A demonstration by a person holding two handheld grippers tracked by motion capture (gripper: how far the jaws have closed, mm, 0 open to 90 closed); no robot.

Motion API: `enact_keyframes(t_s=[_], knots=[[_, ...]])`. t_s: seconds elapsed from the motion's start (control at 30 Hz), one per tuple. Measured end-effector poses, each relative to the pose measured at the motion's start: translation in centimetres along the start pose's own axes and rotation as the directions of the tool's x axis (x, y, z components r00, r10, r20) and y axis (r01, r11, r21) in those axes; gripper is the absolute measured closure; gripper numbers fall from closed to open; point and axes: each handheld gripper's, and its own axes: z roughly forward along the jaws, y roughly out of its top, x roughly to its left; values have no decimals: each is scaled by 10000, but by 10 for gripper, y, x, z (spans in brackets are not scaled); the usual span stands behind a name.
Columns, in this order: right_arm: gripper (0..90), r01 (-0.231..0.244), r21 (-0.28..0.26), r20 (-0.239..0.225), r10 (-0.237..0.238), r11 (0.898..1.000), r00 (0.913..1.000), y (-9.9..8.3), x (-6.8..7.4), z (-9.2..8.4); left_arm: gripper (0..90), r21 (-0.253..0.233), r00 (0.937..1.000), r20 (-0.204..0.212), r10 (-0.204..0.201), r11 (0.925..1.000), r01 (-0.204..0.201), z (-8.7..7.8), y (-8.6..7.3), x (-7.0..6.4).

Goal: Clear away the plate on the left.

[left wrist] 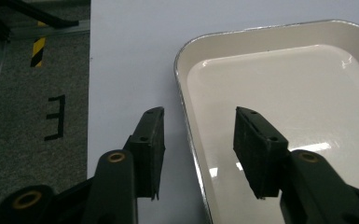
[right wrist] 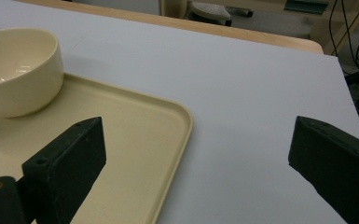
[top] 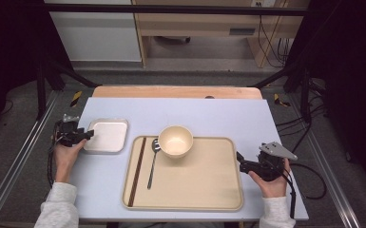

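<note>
White and empty, the dish lies at the frame's left on the bench, its near rim between the spread, untouching jaws of the left claw.

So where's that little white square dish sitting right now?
In the high view the white dish sits on the table's left side, just left of the beige tray. The left tongs straddle its left rim, not yet pressing it.
</note>
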Motion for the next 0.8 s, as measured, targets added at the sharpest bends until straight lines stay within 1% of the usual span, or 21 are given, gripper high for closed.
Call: enact_keyframes(t_s=[0.07,0.13,0.17,0.2,0.23,0.27,0.3,0.33,0.37,0.43,0.5,0.63,0.67,0.77,0.8], knots=[[44,14,-6,-8,-14,10000,10000,0,0,0,547,201,10000,-76,13,9998,-12,3,-1,0],[44,33,5,17,-33,10000,10000,0,0,0,558,299,10000,-61,-6,9996,7,5,-1,0],[44,16,13,12,-17,10000,10000,0,0,0,563,294,9999,-24,-123,9995,124,6,-2,0],[44,3,7,2,-3,10000,10000,0,0,0,577,309,9998,102,-177,9994,174,6,-2,1],[43,-3,-9,-14,3,10000,10000,0,0,0,611,300,9997,132,-223,9993,219,6,-2,1],[43,-3,-9,-14,3,10000,10000,0,0,0,611,276,9994,149,-298,9992,294,6,-2,2],[44,-4,-1,-9,4,10000,10000,0,0,0,639,307,9993,228,-296,9991,289,6,-2,2],[43,28,10,14,-28,10000,10000,0,0,0,678,278,9988,287,-397,9989,389,7,-2,3],[43,28,10,14,-28,10000,10000,0,0,0,678,329,9981,405,-473,9984,460,7,-2,3],[43,10,23,4,-10,10000,10000,0,0,0,706,296,9967,479,-656,9975,642,7,-2,3],[43,-54,32,-19,54,10000,10000,0,1,0,723,406,9954,485,-825,9959,806,7,-1,4],[43,-18,35,12,18,10000,10000,0,1,1,773,549,9939,483,-987,9939,960,6,0,7],[44,11,35,17,-12,10000,10000,0,1,1,808,548,9925,481,-1121,9925,1094,6,0,7],[43,50,78,-5,-50,10000,10000,-1,1,2,827,588,9888,526,-1399,9889,1368,6,0,9],[43,64,102,-11,-64,9999,10000,-1,1,2,829,593,9886,521,-1416,9886,1384,6,0,9]])
